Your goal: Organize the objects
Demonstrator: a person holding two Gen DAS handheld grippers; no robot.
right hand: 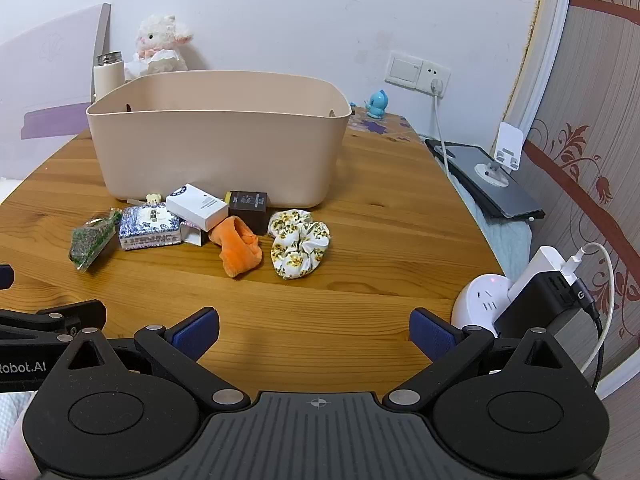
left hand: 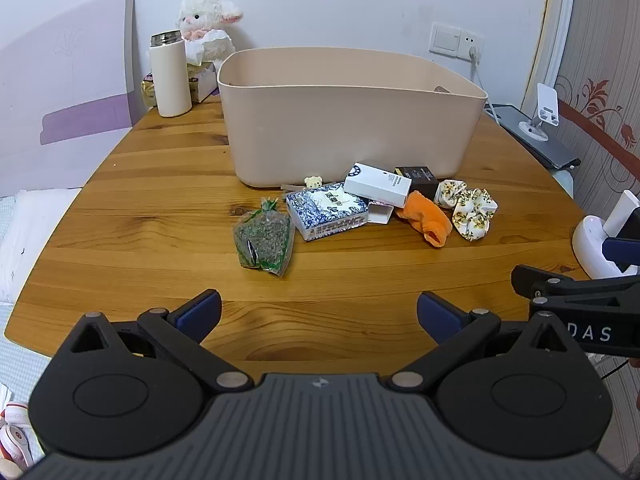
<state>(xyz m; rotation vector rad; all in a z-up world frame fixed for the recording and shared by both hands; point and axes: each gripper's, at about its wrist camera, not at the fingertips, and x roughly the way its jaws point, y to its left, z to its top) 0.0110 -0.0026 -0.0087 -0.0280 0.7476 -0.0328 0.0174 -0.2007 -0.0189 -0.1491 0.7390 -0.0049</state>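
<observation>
Both grippers, left gripper (left hand: 318,314) and right gripper (right hand: 314,330), hover with blue-padded jaws wide apart over the wooden table (left hand: 120,208). Far ahead, before one smooth beige plastic bin (left hand: 352,120), lie a crinkly green packet (left hand: 264,236), one blue-patterned box (left hand: 328,210), one white box (left hand: 378,186), a dark box (right hand: 248,204), one soft orange cloth (right hand: 240,250), perhaps a sock, and one floral scrunchie (right hand: 298,248).

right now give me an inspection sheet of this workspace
surface: wooden table, items bunched in front of the bin.
job's things: beige bin upright; green packet, blue box, white box resting on its neighbours, dark box, orange cloth, floral scrunchie, all outside the bin.
clutter: bottle, plush lamb, blue figure, phone stand.
grippers: left hand-held gripper open, empty; right hand-held gripper open, empty.
cables: white cord from the wall socket; power hub with chargers at the right edge.
surroundings: white wall, patterned wallpaper to the right.
</observation>
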